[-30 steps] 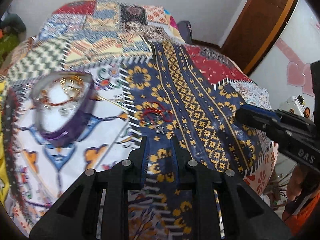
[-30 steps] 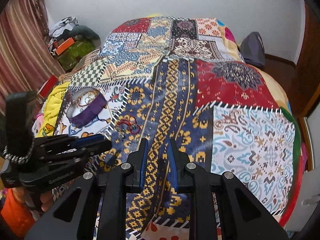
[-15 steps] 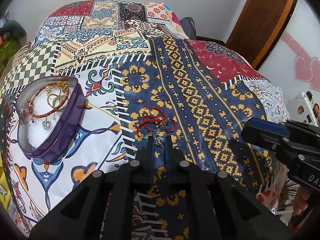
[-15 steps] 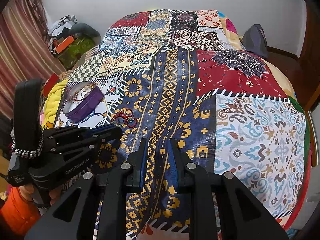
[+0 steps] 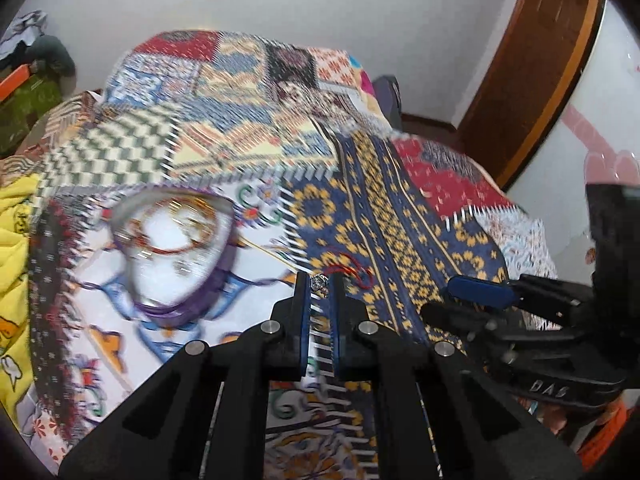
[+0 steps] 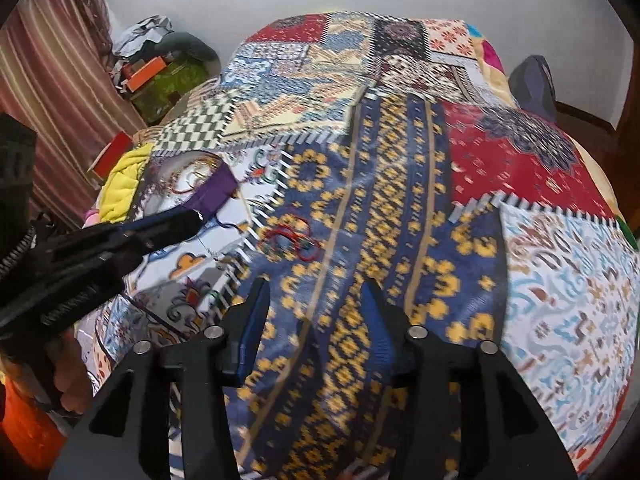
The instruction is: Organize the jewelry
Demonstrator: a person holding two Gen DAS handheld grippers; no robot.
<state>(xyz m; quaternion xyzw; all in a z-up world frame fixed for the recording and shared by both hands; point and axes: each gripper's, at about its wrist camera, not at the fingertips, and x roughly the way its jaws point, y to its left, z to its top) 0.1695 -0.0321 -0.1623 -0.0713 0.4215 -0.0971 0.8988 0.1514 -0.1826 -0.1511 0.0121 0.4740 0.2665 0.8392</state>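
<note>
My left gripper (image 5: pixel 320 282) is shut on a small silver pendant (image 5: pixel 319 280) pinched at its tips, just above the patchwork bedspread (image 5: pixel 400 216). A thin chain seems to hang from those tips in the right wrist view. A red cord bracelet (image 5: pixel 352 270) (image 6: pixel 290 240) lies on the blue and yellow patch right behind them. To the left sits a purple heart-shaped box (image 5: pixel 176 248) (image 6: pixel 196 186) holding a red bead bracelet and gold rings. My right gripper (image 6: pixel 314 302) hovers over the blue patch, its jaws opening with nothing between them.
A yellow cloth (image 5: pixel 16 248) lies at the bed's left edge. Clothes and an orange box (image 6: pixel 160 68) are piled on the floor by a striped curtain (image 6: pixel 48 80). A dark bag (image 6: pixel 532 80) and a wooden door (image 5: pixel 532 68) stand past the far right corner.
The left jaws closed on the silver pendant and lifted it off the bedspread, swinging left toward the purple box. The right jaws have spread apart.
</note>
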